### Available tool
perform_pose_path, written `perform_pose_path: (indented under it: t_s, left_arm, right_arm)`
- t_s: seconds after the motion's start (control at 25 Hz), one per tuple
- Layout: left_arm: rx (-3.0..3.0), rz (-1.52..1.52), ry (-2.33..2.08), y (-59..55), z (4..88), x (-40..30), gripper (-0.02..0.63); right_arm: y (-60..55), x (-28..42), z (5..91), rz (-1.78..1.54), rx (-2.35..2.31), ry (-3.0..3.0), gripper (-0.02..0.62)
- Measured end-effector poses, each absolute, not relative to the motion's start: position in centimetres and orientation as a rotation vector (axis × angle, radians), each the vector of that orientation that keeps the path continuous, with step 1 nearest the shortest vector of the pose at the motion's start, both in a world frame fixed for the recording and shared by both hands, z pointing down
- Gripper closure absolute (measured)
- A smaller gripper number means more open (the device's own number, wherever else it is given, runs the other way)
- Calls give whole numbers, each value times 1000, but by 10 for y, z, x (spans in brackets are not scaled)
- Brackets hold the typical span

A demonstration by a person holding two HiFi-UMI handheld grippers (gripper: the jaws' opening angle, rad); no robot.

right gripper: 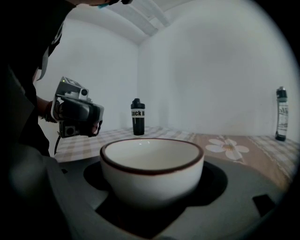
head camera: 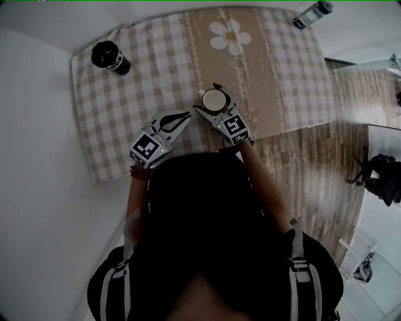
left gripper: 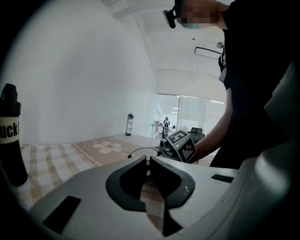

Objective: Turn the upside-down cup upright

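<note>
A white cup (head camera: 213, 100) with a dark brown rim stands mouth up between the jaws of my right gripper (head camera: 212, 95), which is shut on the cup over the beige middle strip of the checked cloth (head camera: 125, 125). In the right gripper view the cup (right gripper: 152, 168) fills the space between the jaws. I cannot tell whether its base touches the cloth. My left gripper (head camera: 185, 116) hovers just to the left of the cup, its jaws shut with nothing between them (left gripper: 147, 159).
A black bottle (head camera: 110, 57) stands at the cloth's far left corner. A clear bottle (head camera: 312, 14) with a dark cap stands at the far right corner. The table's right edge (head camera: 332, 94) drops to a wooden floor. An office chair (head camera: 379, 175) is at the right.
</note>
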State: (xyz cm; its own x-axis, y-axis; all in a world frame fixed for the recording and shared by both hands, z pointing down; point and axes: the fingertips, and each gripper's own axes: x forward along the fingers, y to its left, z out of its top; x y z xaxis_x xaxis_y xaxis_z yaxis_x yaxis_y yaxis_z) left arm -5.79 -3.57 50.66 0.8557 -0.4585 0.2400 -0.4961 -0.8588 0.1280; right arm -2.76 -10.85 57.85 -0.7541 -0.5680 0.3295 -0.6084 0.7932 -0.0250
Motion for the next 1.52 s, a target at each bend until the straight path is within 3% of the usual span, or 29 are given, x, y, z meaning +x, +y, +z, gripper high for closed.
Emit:
perform_pose_path:
  t_s: [0.96,1.16,1.52]
  left_arm:
    - [2843,286,-743,-39,505,-52,584]
    - [2842,281,-740,-38,504,-51,583]
    - [2825,275,-730,-43,513,-46,584]
  right_arm:
    - [-99,-11,594,167,896,-2585,186]
    - [-91,-12,597,122,804,-2567,152]
    - [-80,-1,580,189,710,-2628,150]
